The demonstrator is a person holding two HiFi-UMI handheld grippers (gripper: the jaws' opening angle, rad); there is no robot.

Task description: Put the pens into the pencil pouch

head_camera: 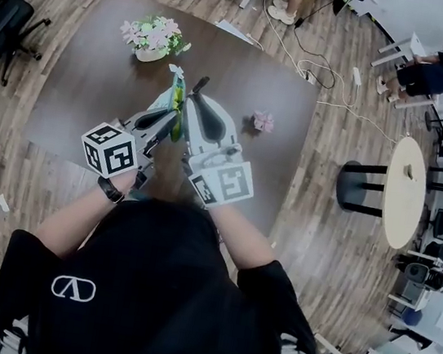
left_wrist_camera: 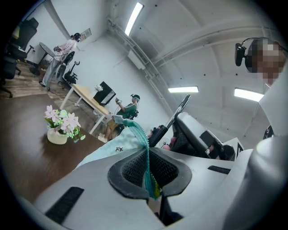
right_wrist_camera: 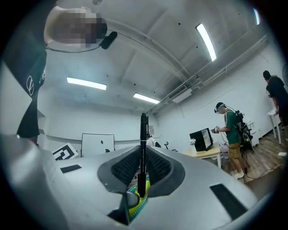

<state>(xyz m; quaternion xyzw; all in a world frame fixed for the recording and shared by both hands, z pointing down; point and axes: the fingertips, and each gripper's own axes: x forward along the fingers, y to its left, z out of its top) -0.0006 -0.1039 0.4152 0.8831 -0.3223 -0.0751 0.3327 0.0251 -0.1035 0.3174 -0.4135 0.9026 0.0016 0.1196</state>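
Two claws meet above the dark brown wooden worktop, and both have something in their grip. My left claw is clamped on the edge of the mint-green fabric pencil pouch. The pouch's teal zipper strip runs up between the pads. The rest of the pouch hangs ahead of that claw, lifted clear of the worktop.

My right claw sits just to the right of the left one, their tips nearly together. It pinches a slim black pen that stands upright between its pads. The pen's top reaches well past the claw's tips. Its lower end sits just below the pads, against the pouch's yellow-green lining and teal zipper. I cannot tell whether the tip is inside the opening or only in front of it.

Beyond both claws, off to the left of my left claw's line, a white pot of pink and white flowers stands on the worktop. A small pink flower cluster lies on the worktop to the right of my right claw, apart from it.
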